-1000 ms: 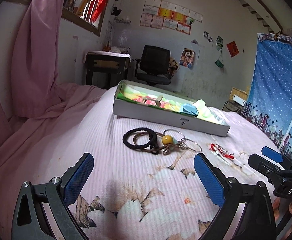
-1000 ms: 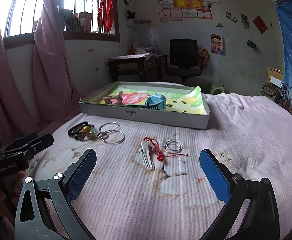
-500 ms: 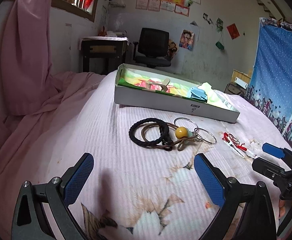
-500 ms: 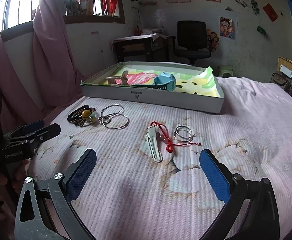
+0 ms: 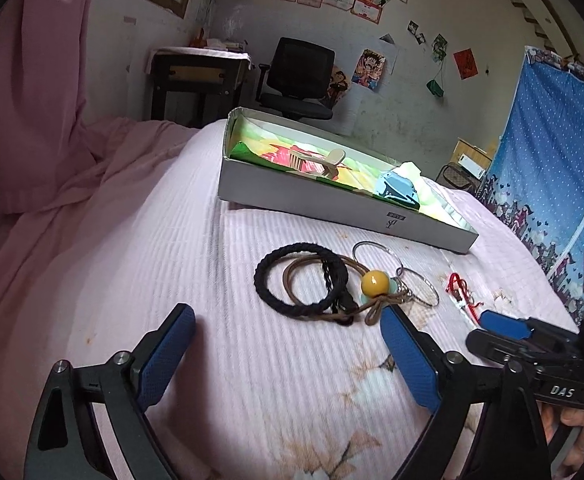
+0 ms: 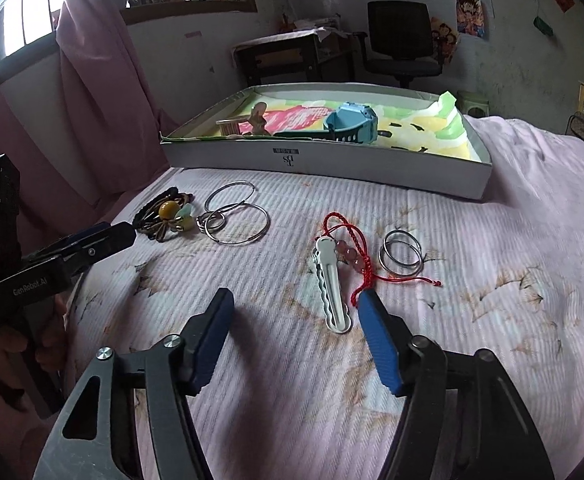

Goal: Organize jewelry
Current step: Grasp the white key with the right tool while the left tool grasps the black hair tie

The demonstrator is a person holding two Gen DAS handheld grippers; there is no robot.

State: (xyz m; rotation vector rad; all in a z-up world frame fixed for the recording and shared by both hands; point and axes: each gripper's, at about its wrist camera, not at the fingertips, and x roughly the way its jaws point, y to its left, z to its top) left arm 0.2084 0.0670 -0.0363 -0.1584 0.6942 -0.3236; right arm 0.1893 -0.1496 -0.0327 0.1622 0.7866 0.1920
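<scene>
Jewelry lies on a pink bedspread. A black braided hair tie (image 5: 292, 280) overlaps brown cords with a yellow bead (image 5: 373, 281) and silver hoops (image 5: 411, 280). My left gripper (image 5: 288, 328) is open just short of this pile. In the right wrist view a white hair clip (image 6: 331, 280), a red cord bracelet (image 6: 351, 248) with pink beads and a pair of silver rings (image 6: 399, 256) lie ahead. My right gripper (image 6: 293, 312) is open, its right finger beside the clip's near end. A white shallow box (image 6: 331, 160) behind holds a blue watch (image 6: 351, 122) and a wooden comb (image 6: 248, 120).
The bed drops off to the left, where pink curtains (image 5: 24, 92) hang. A desk and a black office chair (image 5: 295, 76) stand behind the box. A blue curtain (image 5: 551, 152) hangs at the right. The left gripper also shows in the right wrist view (image 6: 92, 240).
Both grippers have moved forward and lower toward the jewelry. The right gripper's jaws have narrowed and now sit close to the white clip; the left is nearer the hair ties.
</scene>
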